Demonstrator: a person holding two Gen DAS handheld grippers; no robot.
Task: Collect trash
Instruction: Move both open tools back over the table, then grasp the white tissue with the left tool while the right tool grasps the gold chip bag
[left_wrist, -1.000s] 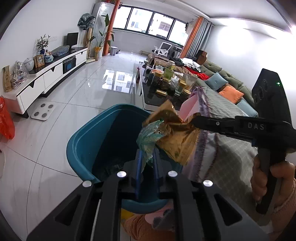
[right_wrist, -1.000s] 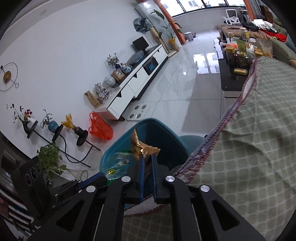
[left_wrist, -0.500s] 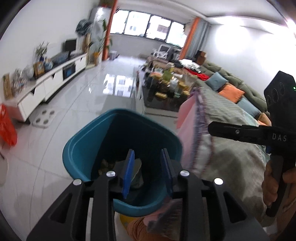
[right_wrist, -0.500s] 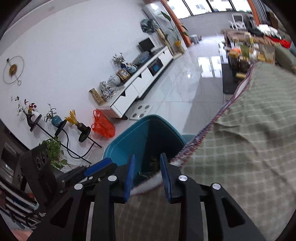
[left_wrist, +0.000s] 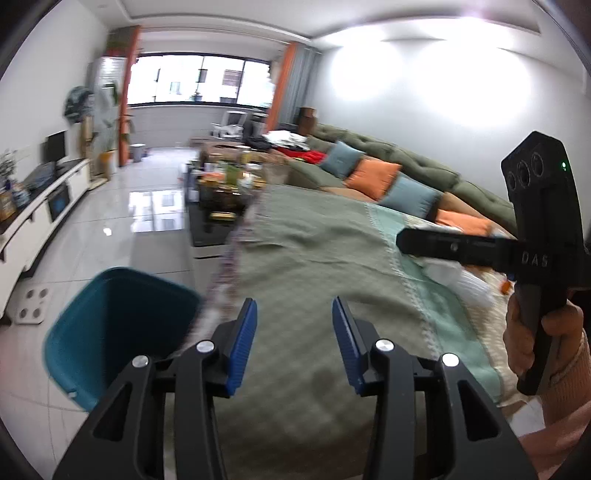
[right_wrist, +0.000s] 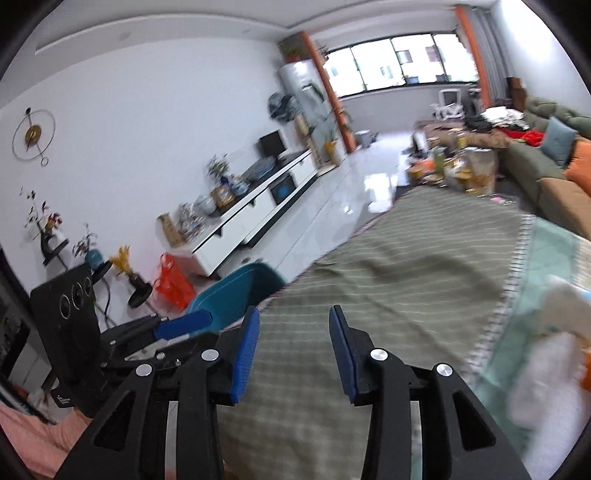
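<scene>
With both jaws spread wide and holding nothing, the left gripper (left_wrist: 293, 341) and right gripper (right_wrist: 293, 349) hang over the green checked cloth (left_wrist: 317, 266) covering the table.

Left wrist view: teal bin (left_wrist: 107, 328) sits at 8 o'clock on the white tiled floor (left_wrist: 107, 240), just beside the cloth's fringed edge. Open top, rounded-square rim, dark inside, contents can't be made out. Blurred. Right gripper's body crosses in at 3 o'clock, black, "DAS" lettering, held by the right hand (left_wrist: 543, 336) in a pink sleeve. White crumpled trash (left_wrist: 458, 280) lies on the cloth's lighter mint band just under that gripper's arm; looks like tissue or a wrapper, soft edges, too blurred to name. Small orange bit near it at the 3 o'clock edge, unclear.

Right wrist view: bin only partly seen, teal rim peeking past the cloth edge at 9 o'clock, beside an orange bag (right_wrist: 171, 282) on the floor. Left gripper visible at 8 o'clock, blue pad facing up. White trash is a big smeared blob at 4 o'clock, on the mint band, well apart from the bin. Green sofa (left_wrist: 402, 166) with orange and blue cushions at 2 o'clock. White TV cabinet (right_wrist: 258, 210) along the wall at 10 o'clock.
</scene>
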